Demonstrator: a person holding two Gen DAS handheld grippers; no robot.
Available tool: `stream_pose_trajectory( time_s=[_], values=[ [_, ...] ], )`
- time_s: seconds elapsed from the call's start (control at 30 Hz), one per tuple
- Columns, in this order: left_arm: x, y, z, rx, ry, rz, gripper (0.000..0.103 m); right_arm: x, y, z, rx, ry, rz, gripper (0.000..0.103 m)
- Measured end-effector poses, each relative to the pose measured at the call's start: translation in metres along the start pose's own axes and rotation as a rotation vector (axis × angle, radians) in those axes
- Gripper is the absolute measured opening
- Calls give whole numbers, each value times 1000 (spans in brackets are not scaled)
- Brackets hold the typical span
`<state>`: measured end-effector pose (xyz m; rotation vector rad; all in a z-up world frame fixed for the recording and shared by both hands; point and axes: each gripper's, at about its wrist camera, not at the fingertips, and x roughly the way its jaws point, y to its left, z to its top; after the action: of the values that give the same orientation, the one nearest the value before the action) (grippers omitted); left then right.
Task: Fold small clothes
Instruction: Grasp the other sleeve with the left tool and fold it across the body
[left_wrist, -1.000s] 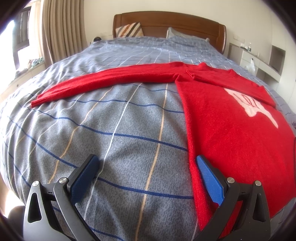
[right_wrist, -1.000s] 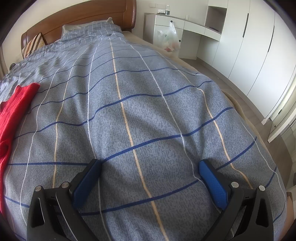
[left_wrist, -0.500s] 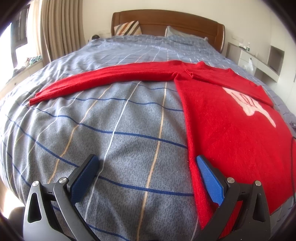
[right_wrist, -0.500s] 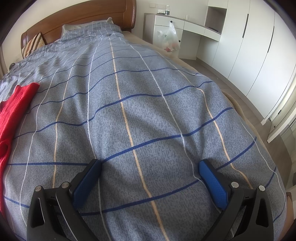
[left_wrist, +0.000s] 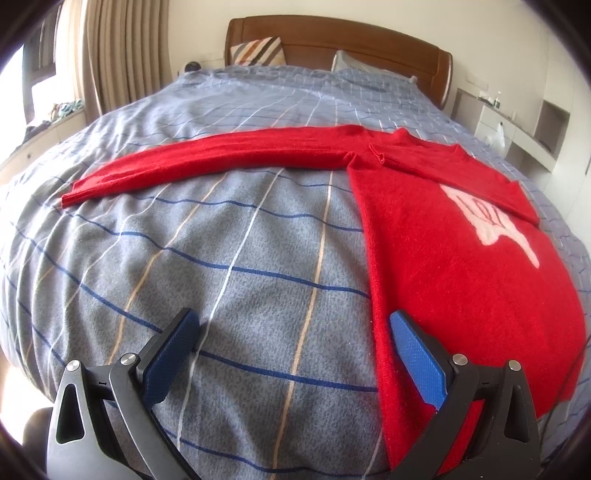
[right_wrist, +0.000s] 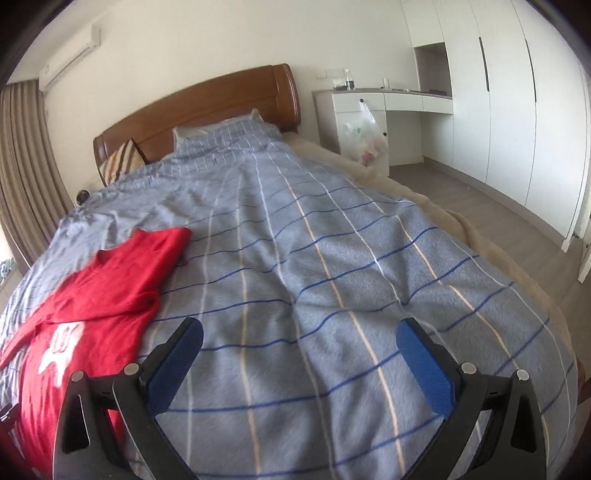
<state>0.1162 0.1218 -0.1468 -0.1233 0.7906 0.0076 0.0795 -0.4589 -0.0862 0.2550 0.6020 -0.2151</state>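
Left hand-held gripper (left_wrist: 293, 334): released, jaws spread wide, nothing between them, poised over the foot edge of the bed (left_wrist: 229, 266); its right pad overlies the sweater's near side edge.

Right hand-held gripper (right_wrist: 299, 345): likewise released and empty, over bare duvet.

Red sweater (left_wrist: 454, 266): flat, one sleeve already folded across the chest, the other sleeve (left_wrist: 207, 162) outstretched toward the bed's left edge.

Recommendation: pinch that far sleeve near its cuff, lift low, and lay it straight across the body without dragging the torso.
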Motion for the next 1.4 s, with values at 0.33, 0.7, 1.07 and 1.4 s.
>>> stream_pose_trajectory(
  time_s=[0.33, 0.7, 1.07, 1.4],
  values=[
    [-28, 106, 86, -157, -55, -7, 103, -52, 65, -57, -187, -48, 28, 103],
    [41, 252, 93, -623, 90, -5, 84, -35, 72, -71, -195, 29, 66, 103],
    [30, 159, 174, -308, -5, 49, 9, -43, 76, -72, -217, 6, 76, 103],
    [-18, -109, 260, 235, -154, -292, 9, -41, 71, -66, -177, -1, 110, 103]
  ],
)
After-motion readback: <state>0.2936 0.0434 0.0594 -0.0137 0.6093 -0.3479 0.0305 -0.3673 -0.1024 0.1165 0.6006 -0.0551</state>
